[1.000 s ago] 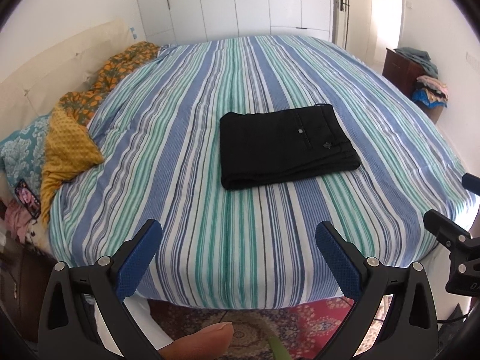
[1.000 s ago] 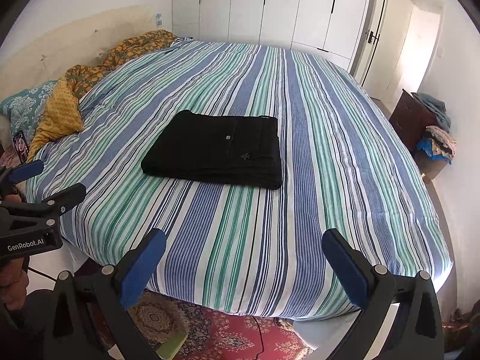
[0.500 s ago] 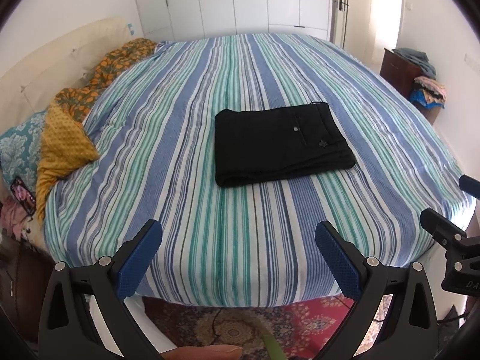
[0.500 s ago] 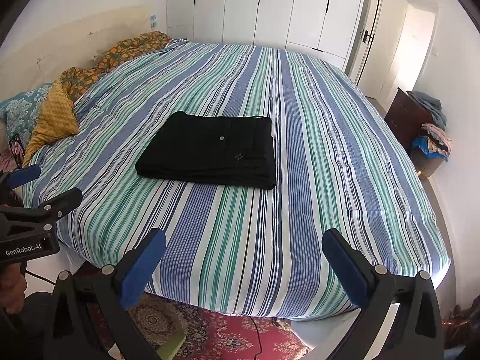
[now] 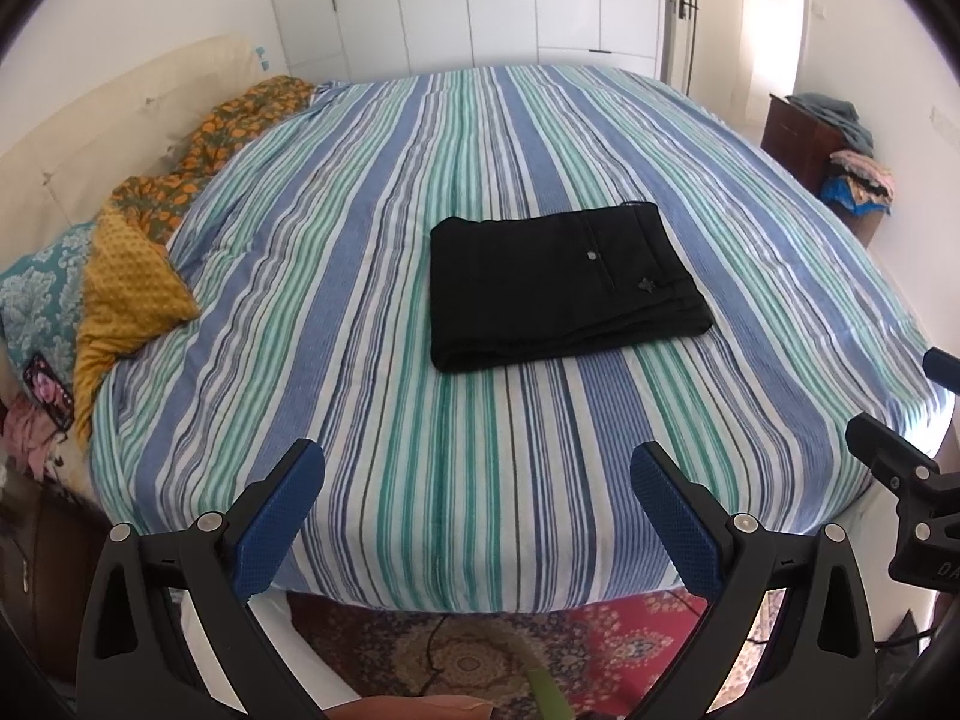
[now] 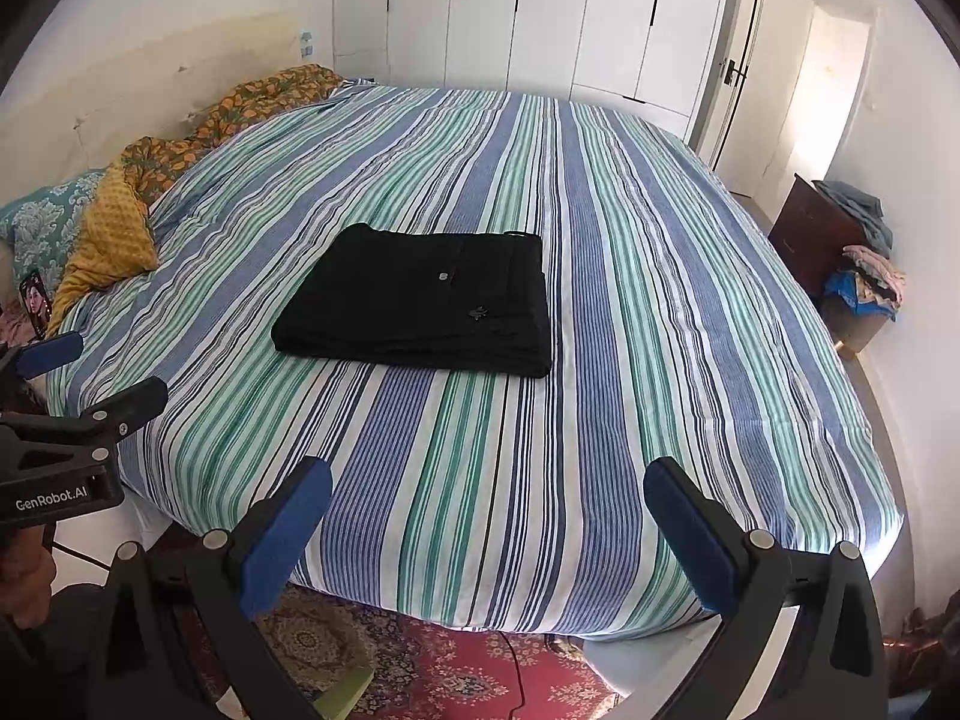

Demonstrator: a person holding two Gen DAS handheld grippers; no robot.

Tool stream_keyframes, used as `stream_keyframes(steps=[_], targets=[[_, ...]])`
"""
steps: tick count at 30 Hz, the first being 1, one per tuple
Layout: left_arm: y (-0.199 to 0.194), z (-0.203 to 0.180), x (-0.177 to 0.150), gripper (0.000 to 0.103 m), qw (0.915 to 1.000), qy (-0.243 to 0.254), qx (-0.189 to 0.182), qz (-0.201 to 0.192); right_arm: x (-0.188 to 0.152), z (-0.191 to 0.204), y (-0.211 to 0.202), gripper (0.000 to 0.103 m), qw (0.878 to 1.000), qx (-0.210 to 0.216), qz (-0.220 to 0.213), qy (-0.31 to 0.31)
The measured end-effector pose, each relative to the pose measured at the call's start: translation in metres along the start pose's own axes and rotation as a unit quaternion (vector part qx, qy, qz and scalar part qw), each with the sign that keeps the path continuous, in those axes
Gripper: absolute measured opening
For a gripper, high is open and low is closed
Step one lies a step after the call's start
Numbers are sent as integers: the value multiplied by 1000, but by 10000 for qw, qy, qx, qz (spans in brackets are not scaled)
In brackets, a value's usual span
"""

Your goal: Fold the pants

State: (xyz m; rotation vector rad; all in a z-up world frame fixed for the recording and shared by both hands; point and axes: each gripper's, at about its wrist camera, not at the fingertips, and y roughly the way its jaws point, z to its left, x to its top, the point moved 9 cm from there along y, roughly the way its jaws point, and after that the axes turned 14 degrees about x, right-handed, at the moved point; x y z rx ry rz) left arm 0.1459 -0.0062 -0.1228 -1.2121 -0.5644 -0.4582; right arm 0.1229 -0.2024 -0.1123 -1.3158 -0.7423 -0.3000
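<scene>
Black pants (image 5: 564, 285), folded into a flat rectangle with a small button showing on the top layer, lie on the striped blue, green and white bedspread (image 5: 456, 444) of the bed, well ahead of both tongs and touching neither. The left tongs (image 5: 477, 501) hang off the near edge of the bed, their blue pads (image 5: 279, 519) spread wide with nothing between them. The right tongs (image 6: 489, 531) are likewise spread wide and empty, with the pants ahead and slightly left of them. Below both tongs lies a red patterned rug (image 6: 456, 666). Far to the right of the tongs, a dark wooden cabinet (image 6: 819, 240) carries a heap of clothes (image 6: 867, 282).
</scene>
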Motion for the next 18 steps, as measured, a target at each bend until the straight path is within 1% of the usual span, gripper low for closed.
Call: stream_keyframes(steps=[12,18], targets=[[0,-4,0,102,10000,54,-28,10,0,-3,0,103,10000,-7,16,15],[-5,-5,1,102,9999,92,29,-132,-2,-2,2,103,10000,1,35,26]])
